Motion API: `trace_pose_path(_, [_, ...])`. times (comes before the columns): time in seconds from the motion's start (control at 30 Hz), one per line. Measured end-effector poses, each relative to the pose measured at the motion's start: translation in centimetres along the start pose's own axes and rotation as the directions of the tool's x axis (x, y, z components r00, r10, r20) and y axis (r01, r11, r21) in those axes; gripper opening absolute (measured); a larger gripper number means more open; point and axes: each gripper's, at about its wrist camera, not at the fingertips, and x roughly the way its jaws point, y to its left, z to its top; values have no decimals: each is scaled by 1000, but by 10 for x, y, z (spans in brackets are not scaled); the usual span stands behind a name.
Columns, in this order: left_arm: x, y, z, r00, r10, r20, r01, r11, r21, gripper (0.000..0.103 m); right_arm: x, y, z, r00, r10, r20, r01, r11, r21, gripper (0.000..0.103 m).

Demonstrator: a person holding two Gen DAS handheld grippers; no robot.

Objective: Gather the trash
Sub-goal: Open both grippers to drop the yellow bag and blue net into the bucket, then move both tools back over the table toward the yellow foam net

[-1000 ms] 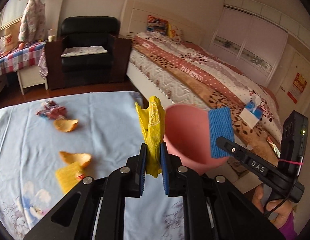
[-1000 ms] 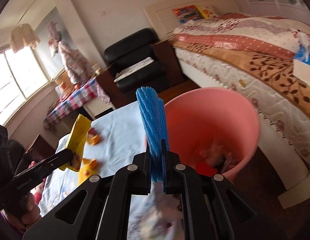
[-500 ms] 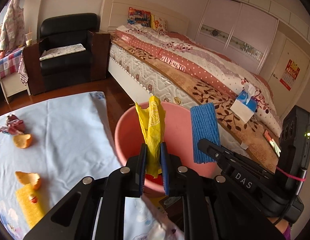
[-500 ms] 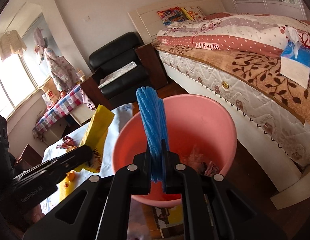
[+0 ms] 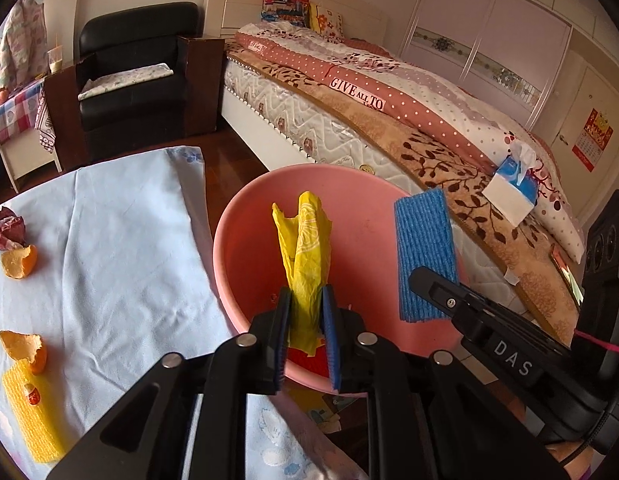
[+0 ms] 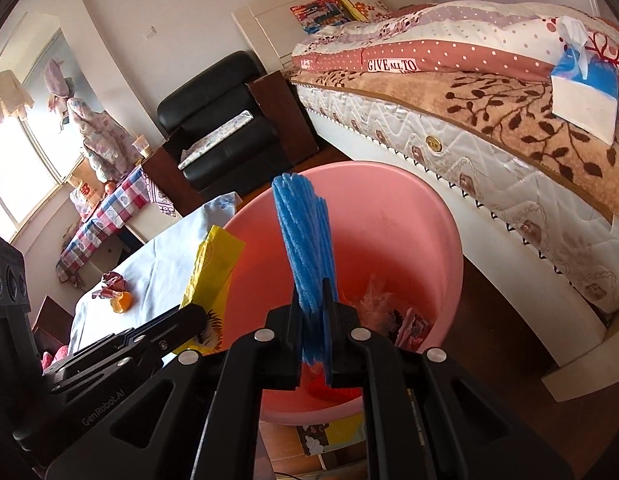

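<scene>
A pink bucket [image 5: 245, 216] stands on the floor between the table and the bed, with scraps of trash in its bottom. My left gripper [image 5: 305, 312] hangs over the bucket's mouth with a crumpled yellow wrapper [image 5: 305, 256] upright between its pads. The jaws are opening, and the pads still touch the wrapper. My right gripper [image 6: 313, 300] is shut on a ribbed blue sponge [image 6: 305, 240], also above the bucket [image 6: 429, 208]. In the left wrist view the blue sponge [image 5: 423, 248] sits just right of the wrapper. The right wrist view shows the yellow wrapper [image 6: 213, 264] at the bucket's left rim.
The table [image 5: 109, 240], under a light blue cloth, carries two orange peels [image 5: 19, 260] [image 5: 27, 350], a yellow sponge [image 5: 33, 420] and a crumpled red wrapper [image 5: 5, 228]. A bed [image 5: 389, 120] with a tissue box [image 5: 513, 188] runs close behind the bucket. A black armchair [image 5: 133, 72] stands farther back.
Both grippers have swung from above the table to over the bucket's mouth and come lower. The left jaws stand slightly wider around the yellow wrapper.
</scene>
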Motion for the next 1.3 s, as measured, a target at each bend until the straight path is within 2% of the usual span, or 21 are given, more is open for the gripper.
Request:
trace_pose_path(0.13, [-1,2,0,1000,8,12,-8,1000,-15,38,1,-5,0,1000,15,-6,-15,999,45,8])
trace_pose_path(0.27, [-5,4,1,1000,18,20,-18,1000,-21,41,1,-6,-1,1000,17,-12,-16,998,55,10])
trace_pose_path(0.33, [-7,5,1,999,23,26,-22,999,-24,41,-1,-4,-2,1000,16,-7,-16,999,49,22])
trace_pose_path(0.43, [-11,8,1,999,28,28,-27,999,-30,42,-7,2,-3,1000,23,6,-23,999,28,31])
trace_pose_path(0.83, [-43,22,-4,994,78,80,-74,996,-49,42,-28,25,-6,999,13,41,-12,999,-37,32])
trace_pose_path(1.0, [-61,30,-10,990,108,90,-104,993,-50,47,-38,38,-15,999,25,44,-22,998,-58,32])
trace_pose_path(1.3, [-97,54,-30,978,168,123,-160,984,-76,50,-57,73,-35,997,67,26,-63,991,-118,32])
